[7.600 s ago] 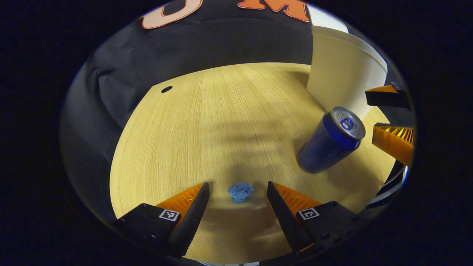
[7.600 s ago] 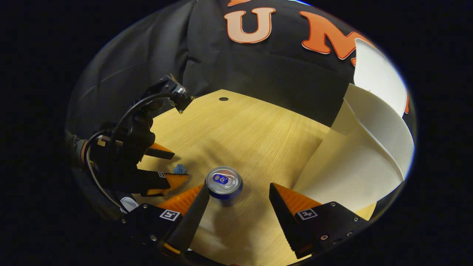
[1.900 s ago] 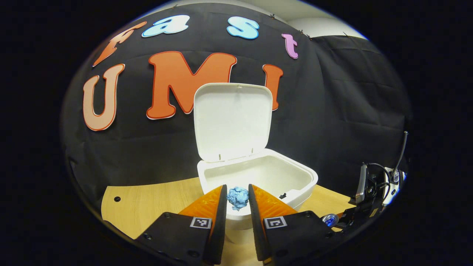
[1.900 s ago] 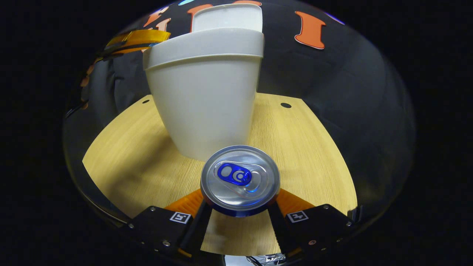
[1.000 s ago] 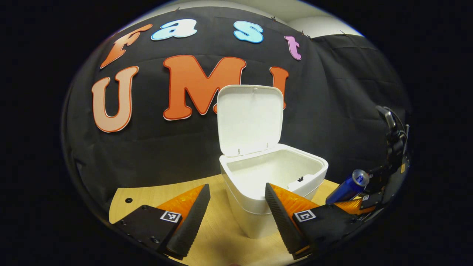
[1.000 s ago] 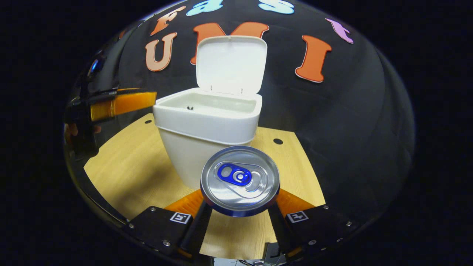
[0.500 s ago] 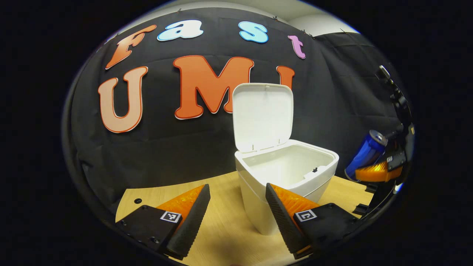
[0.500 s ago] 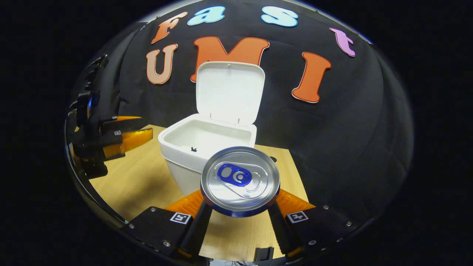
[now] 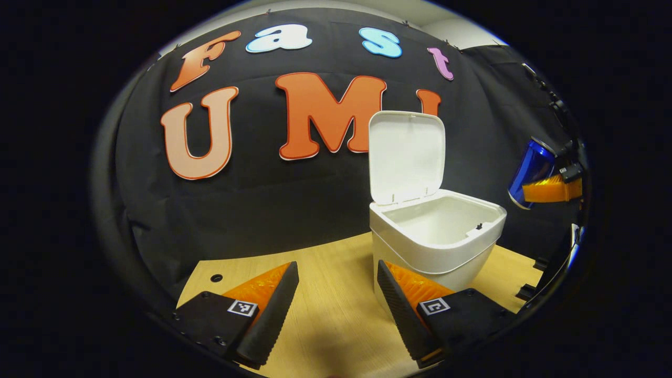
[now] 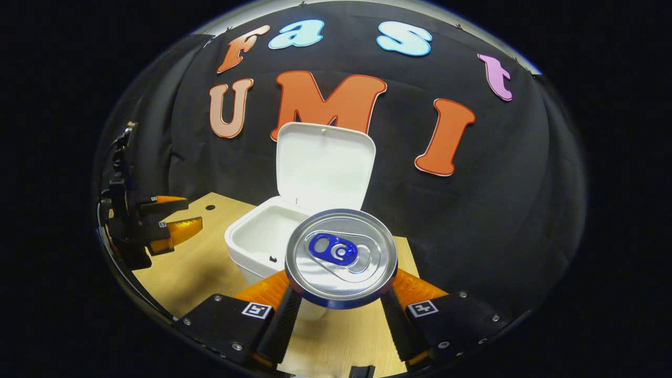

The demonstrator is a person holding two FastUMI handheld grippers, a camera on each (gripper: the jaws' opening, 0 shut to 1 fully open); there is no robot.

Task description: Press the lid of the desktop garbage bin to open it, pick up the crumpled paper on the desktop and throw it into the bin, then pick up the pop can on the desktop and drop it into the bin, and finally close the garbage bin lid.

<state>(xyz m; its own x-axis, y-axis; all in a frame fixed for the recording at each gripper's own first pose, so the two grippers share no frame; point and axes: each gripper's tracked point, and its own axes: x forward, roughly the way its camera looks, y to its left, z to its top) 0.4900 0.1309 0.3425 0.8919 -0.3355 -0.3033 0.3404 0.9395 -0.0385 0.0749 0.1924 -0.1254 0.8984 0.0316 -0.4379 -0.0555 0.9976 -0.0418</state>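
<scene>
I see the white bin [image 10: 252, 252] just ahead of my right gripper [image 10: 341, 310], lid [image 10: 325, 163] upright; the blue pop can [image 10: 341, 257] sits clamped between its fingers.

A light wooden tabletop [image 9: 336, 315] is being backed by a wrinkled black cloth wall [image 9: 252, 205]; a pale ceiling strip [image 9: 399, 10] is being glimpsed above.

Pop can [image 10: 341, 257] higher, left tool [image 9: 336, 310] emptied.
</scene>
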